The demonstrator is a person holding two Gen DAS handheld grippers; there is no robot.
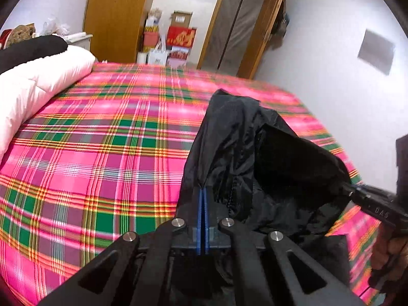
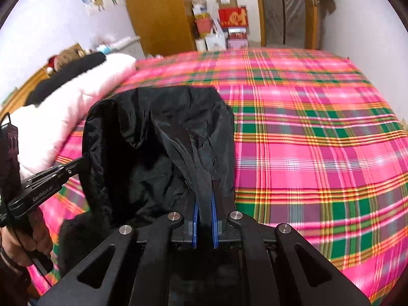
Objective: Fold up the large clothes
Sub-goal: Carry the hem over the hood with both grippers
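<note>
**Mei:** Bedroom walls were pale, with a wooden wardrobe [image 1: 114, 15] and a stack of boxes [image 1: 176, 38] at the far end beside an open door [image 1: 267, 25]. Nearly everything nearer was the bed [image 1: 102, 153], under its pink, green and orange plaid cover.

**Tom:** And on the bed?

**Mei:** A white padded quilt [image 1: 33, 86] lay along the far left, with something black [image 1: 30, 48] on top of it. The task's own thing, a black jacket [image 1: 255, 158] of thin shiny cloth, was not lying flat at all. It hung bunched between the two tools, near the front edge of the bed, and seemed to be held above the cover.

**Tom:** How were the tools set?

**Mei:** The left gripper [image 1: 203, 191] was clamped on a fold of the cloth, its blue pads pressed together. The right gripper [image 2: 204, 196] pinched a thicker bundle, so its pads stood slightly apart with fabric between them. In each view the other tool showed at the side, gripping its own edge of the cloth.

**Tom:** So how far along?

**Mei:** Early, I judged. No neat fold showed anywhere; the garment was crumpled and raised. It had yet to be spread on the cover, smoothed, then folded over itself.
</note>
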